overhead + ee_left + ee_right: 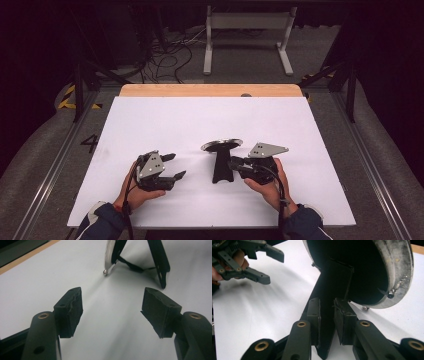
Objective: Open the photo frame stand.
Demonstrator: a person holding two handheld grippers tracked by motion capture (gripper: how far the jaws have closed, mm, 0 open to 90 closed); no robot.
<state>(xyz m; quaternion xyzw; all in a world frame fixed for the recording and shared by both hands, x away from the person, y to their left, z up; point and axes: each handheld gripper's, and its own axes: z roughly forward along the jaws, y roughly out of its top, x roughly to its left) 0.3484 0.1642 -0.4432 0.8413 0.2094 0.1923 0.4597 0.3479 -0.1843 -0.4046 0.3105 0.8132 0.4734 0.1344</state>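
Observation:
A black stand with a round metal disc (221,145) at its far end rests on the white board (200,115). Its black stem (221,169) points toward me. My right gripper (233,164) comes in from the right and is shut on that stem; in the right gripper view the pads (315,315) press on both sides of the stem (332,282), below the disc's rim (398,272). My left gripper (177,165) rests left of the stand, open and empty. Its jaws (112,307) stand wide apart, facing the disc (109,255).
The board has a wooden strip (210,90) along its far edge. Beyond the table are a white frame (247,35) and loose cables (170,55) on the floor. In the right gripper view the left gripper (273,267) is at the upper left, held by a hand.

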